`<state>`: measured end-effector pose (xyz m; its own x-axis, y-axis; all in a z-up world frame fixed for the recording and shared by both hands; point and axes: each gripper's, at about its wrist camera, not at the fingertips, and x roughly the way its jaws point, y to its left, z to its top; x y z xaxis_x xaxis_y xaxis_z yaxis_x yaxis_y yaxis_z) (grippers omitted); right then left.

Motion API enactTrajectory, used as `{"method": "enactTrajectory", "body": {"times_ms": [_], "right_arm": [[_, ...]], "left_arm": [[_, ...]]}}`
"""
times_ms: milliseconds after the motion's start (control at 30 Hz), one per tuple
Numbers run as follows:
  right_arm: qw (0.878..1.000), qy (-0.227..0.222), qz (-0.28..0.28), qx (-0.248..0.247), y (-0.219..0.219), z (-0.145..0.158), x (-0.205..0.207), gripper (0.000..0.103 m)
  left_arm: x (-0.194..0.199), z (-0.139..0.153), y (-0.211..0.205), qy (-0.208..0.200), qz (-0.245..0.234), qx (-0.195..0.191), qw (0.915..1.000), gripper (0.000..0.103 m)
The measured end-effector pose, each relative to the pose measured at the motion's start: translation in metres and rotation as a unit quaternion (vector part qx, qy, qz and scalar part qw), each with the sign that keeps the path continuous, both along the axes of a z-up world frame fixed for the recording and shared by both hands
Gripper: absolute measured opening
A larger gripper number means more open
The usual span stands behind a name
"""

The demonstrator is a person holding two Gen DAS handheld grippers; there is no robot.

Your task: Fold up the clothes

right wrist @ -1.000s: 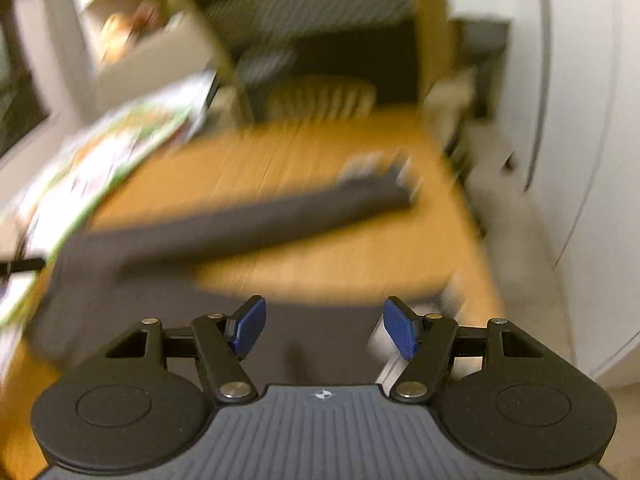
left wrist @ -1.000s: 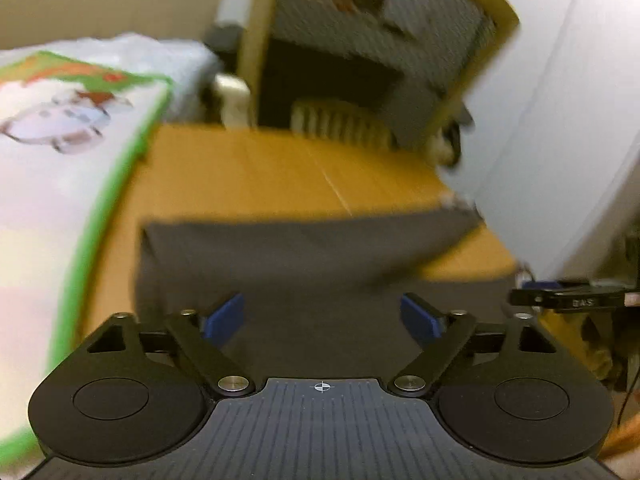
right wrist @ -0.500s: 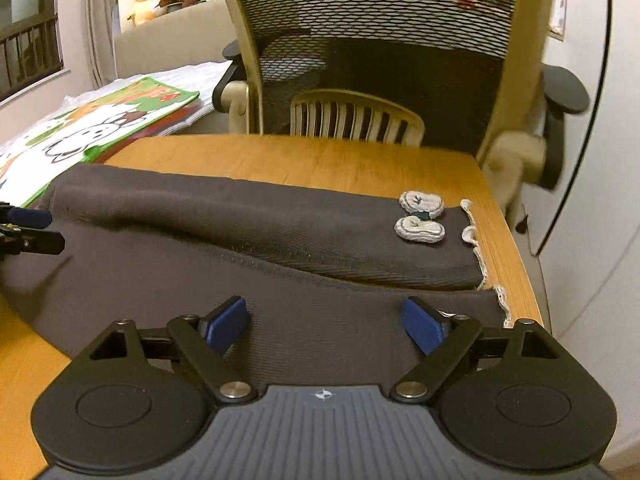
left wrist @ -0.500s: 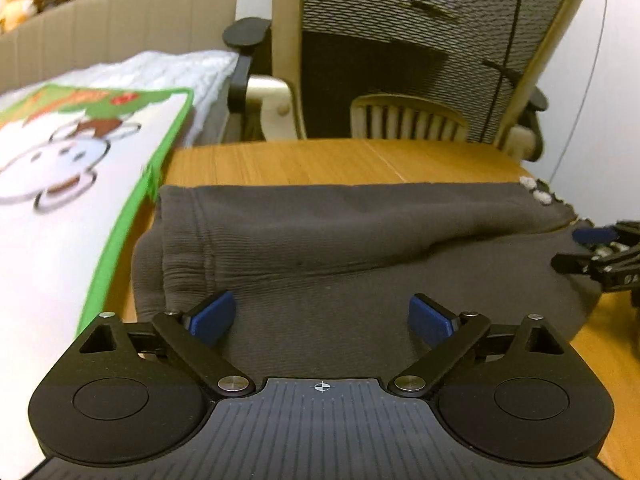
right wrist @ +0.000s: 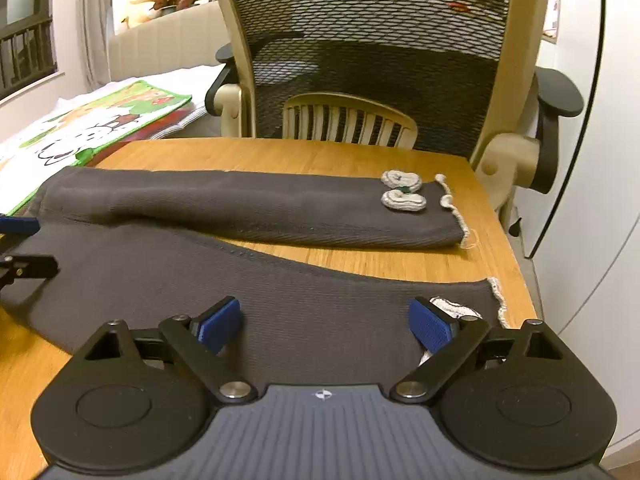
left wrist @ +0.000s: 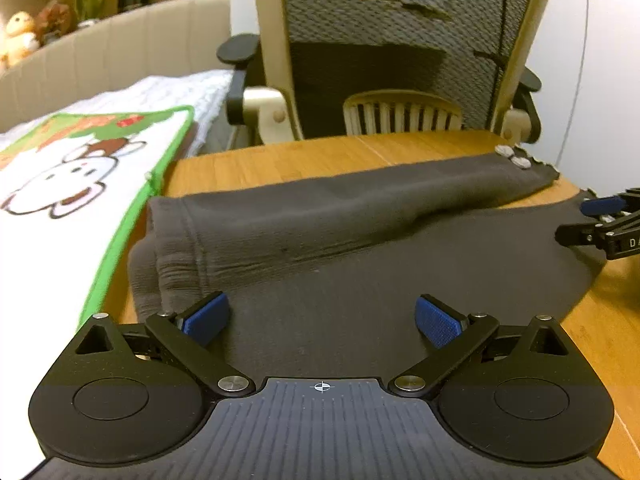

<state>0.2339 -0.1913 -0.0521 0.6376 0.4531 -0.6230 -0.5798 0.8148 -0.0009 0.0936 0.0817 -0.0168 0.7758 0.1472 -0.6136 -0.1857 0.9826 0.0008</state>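
My left gripper (left wrist: 322, 318) is spread wide and holds nothing, poised over the near waistband end of the dark grey trousers (left wrist: 360, 248); my right gripper (right wrist: 324, 326) is equally wide and empty above the near leg's cuff. The trousers lie flat across the wooden counter (right wrist: 320, 156), far leg bearing two pale crochet bows (right wrist: 402, 190). Beyond stand a mesh office chair (right wrist: 372, 40) and, left, a cartoon-print blanket (left wrist: 60, 184).
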Motion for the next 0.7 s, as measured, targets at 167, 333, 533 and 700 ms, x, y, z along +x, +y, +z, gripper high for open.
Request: {"method": "enactTrajectory", "body": {"times_ms": [167, 333, 533, 700], "right_arm": [[0.999, -0.023, -0.022, 0.04, -0.014, 0.005, -0.03, 0.103], [0.997, -0.013, -0.039, 0.06, -0.028, 0.006, -0.063, 0.103], [0.994, 0.038, -0.069, 0.077, -0.034, 0.001, -0.085, 0.103], [0.993, 0.048, -0.083, 0.067, -0.03, -0.001, -0.107, 0.103]], "left_arm": [[-0.027, 0.004, -0.005, -0.043, 0.039, -0.022, 0.9981, 0.102], [-0.06, 0.006, -0.028, -0.052, 0.046, -0.049, 0.9964, 0.103], [-0.079, 0.003, -0.057, -0.022, 0.069, -0.057, 0.9957, 0.103], [-0.086, 0.0, -0.074, 0.009, 0.113, -0.028, 0.9931, 0.103]]}}
